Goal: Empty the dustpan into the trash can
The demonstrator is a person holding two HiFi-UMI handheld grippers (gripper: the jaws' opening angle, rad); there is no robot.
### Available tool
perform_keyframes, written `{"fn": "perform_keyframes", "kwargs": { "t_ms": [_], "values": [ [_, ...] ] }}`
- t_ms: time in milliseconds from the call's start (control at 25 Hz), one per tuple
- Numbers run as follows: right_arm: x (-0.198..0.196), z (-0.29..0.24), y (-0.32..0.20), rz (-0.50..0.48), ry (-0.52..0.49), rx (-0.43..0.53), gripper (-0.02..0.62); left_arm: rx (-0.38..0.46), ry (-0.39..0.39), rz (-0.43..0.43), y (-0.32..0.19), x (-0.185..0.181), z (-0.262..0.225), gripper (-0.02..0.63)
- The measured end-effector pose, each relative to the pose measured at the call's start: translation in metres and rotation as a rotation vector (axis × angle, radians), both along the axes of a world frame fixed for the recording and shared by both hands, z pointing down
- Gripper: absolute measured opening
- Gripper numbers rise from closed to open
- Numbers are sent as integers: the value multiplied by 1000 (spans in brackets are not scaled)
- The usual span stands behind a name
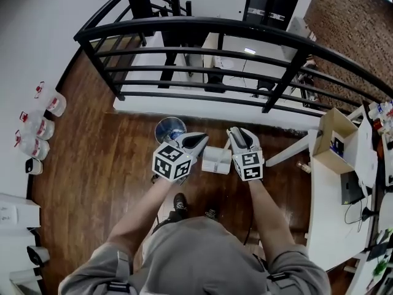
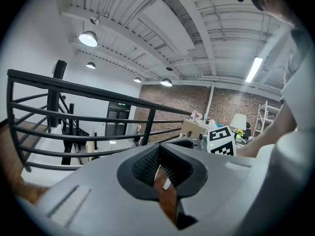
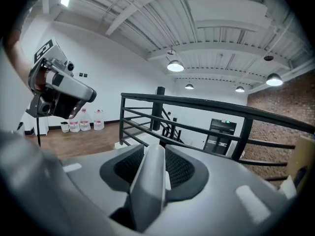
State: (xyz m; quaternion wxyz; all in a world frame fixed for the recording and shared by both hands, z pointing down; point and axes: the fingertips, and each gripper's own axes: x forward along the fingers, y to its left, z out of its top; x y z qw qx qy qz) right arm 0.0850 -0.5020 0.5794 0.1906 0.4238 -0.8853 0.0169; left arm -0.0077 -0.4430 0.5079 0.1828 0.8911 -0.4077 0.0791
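A black railing (image 1: 202, 26) curves across the space ahead of both grippers, on a wooden floor (image 1: 92, 165). A white table (image 1: 325, 208) lies out to the right gripper's right, with an open cardboard box (image 1: 334, 141) on its near end.

The trash can (image 1: 170, 129) stands on the floor just beyond the left gripper's tips and a little to their left. Only the head view shows it. The dustpan (image 1: 216, 160), pale grey, hangs between the two grippers, close against the right gripper's left side.

The right gripper (image 1: 236, 135) is clamped on the dustpan's flat grey handle, which runs up between its pads in its own view. That view shows none of the pan's body. The left gripper (image 1: 198, 141) has its jaws pressed together with nothing gripped. A brown sliver shows through the slot below them.

Three water bottles (image 1: 37, 126) with red labels stand by the wall, well off to the left gripper's left. Their print is too small to read.

The only clear markings are the black-and-white square patterns on the grippers' cubes. A green sign glows over a dark door beyond the railing, unreadable.

The left gripper view alone shows a brick wall and the right gripper's cube. The right gripper view shows the left gripper side-on and the bottles.
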Motion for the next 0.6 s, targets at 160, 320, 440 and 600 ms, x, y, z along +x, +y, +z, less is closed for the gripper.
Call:
{"fn": "perform_keyframes", "kwargs": {
  "t_ms": [160,320,440,600],
  "values": [
    [0,4,8,3,-11,-48,130,4,10,12,-1,6,-3,5],
    [5,12,27,22,2,-118,132,-10,22,28,2,11,1,5],
    [6,21,47,23,-22,-193,132,-29,40,26,4,15,8,5],
    [4,32,72,22,-90,-300,132,-58,77,44,8,24,13,5]
  ]
}}
